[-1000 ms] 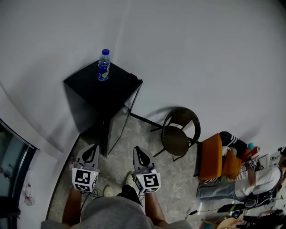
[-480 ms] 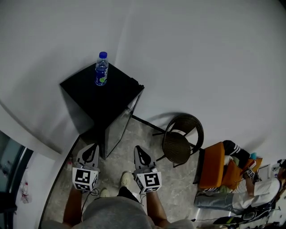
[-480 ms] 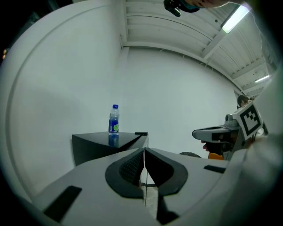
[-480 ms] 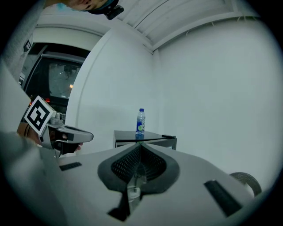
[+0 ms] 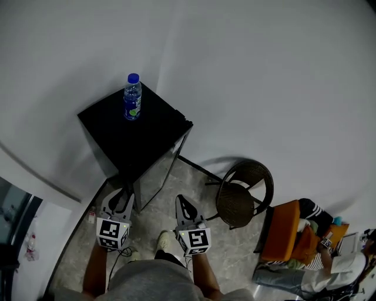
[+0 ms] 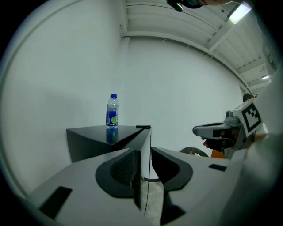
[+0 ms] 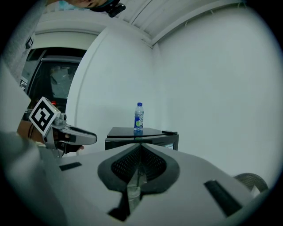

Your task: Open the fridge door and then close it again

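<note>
Head view: glossy black box fridge [image 5: 141, 135] at 12 o'clock, door handle unreadable. My left gripper [image 5: 121, 195] has just been opening its jaws, nothing between them; right gripper [image 5: 183, 201] pressed together, empty.

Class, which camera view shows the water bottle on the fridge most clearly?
The left gripper view: the bottle stands side-on and whole, cap and label clear, on the fridge. The right gripper view shows it smaller; the head view shows it from above.

White walls [image 5: 264, 70], pale stone floor [image 5: 151, 214], dark wicker chair [image 5: 236, 203] (orange seat [image 5: 279, 232] near it), ceiling strip light [image 6: 239, 13]
</note>
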Demonstrator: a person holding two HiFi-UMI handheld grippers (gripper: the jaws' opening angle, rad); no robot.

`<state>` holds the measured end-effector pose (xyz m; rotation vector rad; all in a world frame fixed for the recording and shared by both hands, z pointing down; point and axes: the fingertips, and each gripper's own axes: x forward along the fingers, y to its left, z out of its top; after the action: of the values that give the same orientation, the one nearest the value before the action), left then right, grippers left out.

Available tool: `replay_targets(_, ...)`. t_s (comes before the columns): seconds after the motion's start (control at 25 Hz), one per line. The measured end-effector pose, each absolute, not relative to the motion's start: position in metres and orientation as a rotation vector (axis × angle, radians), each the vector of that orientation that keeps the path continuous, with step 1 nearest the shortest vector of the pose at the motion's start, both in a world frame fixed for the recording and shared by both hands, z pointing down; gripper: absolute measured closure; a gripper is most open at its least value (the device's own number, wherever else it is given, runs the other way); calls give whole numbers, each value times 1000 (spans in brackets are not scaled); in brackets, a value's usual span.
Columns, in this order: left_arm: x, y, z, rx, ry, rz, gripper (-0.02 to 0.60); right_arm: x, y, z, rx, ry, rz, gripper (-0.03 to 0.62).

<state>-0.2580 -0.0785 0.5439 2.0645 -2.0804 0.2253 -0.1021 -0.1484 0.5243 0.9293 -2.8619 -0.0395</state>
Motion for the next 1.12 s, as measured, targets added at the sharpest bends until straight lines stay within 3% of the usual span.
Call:
replay_targets(0.28,-266,-104,563,1972,-2049,225,357,-98,-174,534,899,-2854,-6,569)
replay_targets(0.52,-277,-123,574,1926,-2034,237,302,-91,-192,536,913,-2847,33,569)
replay_targets(1.12,-278,-135,583,1901,-2052,269,288,-75,-205,541,972,-2817,61,569)
